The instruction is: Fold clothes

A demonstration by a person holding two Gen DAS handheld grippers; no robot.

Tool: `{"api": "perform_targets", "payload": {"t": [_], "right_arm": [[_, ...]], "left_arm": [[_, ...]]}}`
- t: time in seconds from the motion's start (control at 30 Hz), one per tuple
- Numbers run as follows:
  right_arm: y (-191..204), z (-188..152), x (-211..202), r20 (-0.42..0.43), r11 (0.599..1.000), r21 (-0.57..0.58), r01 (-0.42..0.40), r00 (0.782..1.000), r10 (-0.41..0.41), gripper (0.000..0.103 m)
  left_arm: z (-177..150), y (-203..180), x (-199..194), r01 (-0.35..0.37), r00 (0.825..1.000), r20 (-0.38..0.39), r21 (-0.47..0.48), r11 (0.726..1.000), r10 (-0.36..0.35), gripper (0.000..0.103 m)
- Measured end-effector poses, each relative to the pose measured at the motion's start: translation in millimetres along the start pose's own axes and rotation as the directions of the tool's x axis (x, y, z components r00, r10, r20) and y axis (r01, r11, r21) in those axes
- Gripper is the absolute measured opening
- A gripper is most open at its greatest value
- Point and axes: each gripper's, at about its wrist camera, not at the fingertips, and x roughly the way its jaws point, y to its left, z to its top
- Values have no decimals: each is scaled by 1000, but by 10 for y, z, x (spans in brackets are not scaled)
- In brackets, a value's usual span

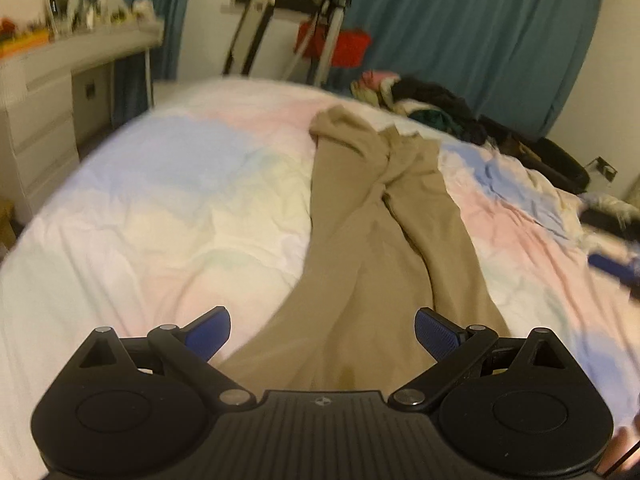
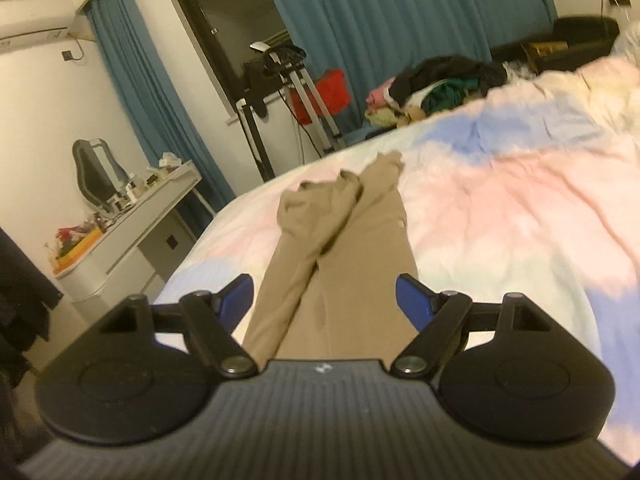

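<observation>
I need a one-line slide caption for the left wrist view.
Open left gripper above beige trousers lying lengthwise on a pastel duvet.

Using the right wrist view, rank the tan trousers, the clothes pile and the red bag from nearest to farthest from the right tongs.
1. Tan trousers: on the bed, running from between the open right tongs outward.
2. Clothes pile: at the bed's far edge, upper right.
3. Red bag: beyond the bed, by the blue curtain, just left of the pile.
</observation>
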Motion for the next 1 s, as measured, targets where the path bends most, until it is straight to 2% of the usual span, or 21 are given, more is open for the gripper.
{"api": "perform_targets", "payload": {"t": [0.1,0.13,0.2,0.27,0.33,0.43,0.5,0.53,0.57,0.6,0.67,0.7,0.77,0.87,0.93,1.0], "right_arm": [[-128,-109,-116,-30,1000,19,2,1000,-2,80],[-160,-126,-137,-34,999,33,1,999,0,80],[-214,-135,-148,-35,998,68,-8,999,10,80],[-236,-132,-139,-35,996,89,-17,999,20,80],[-237,-130,-102,-45,995,95,-23,999,27,80],[-241,-151,-31,-73,994,102,-28,997,36,80],[-254,-170,11,-94,994,107,-26,995,36,80],[-260,-177,25,-104,993,113,-25,994,37,80],[-275,-180,37,-113,992,124,-26,993,40,80],[-295,-185,43,-118,990,139,-29,992,46,80],[-338,-191,35,-123,986,163,-30,991,51,80],[-359,-191,24,-122,984,175,-29,991,50,80],[-403,-190,3,-120,980,198,-25,992,50,80],[-478,-176,-19,-111,972,234,-16,993,43,80],[-525,-166,-25,-107,966,257,-4,994,33,80],[-574,-160,-32,-104,961,277,4,994,26,80]], "left_arm": [[152,305,88,63,991,-111,-99,993,-74,100],[198,443,132,62,986,-144,-146,987,-84,100],[258,666,180,-15,983,-180,-212,977,-24,99],[284,832,220,-75,977,-212,-240,968,24,98],[259,961,302,-62,964,-265,-295,954,-19,95],[213,1079,429,-28,938,-333,-359,933,-100,83],[195,1024,488,-17,923,-370,-311,950,-104,71],[192,965,515,-19,916,-391,-271,962,-92,60],[186,881,530,-10,908,-411,-222,975,-84,45],[179,794,543,3,899,-430,-171,985,-77,37],[170,570,489,2,903,-430,-43,999,-20,15],[179,426,429,-19,912,-408,55,998,40,10],[166,104,256,-57,942,-308,241,969,132,6],[29,-349,-93,-74,978,-147,413,908,146,5],[-123,-635,-280,-79,990,-60,505,859,126,5],[-312,-879,-356,-87,994,-2,581,809,109,5]]}}
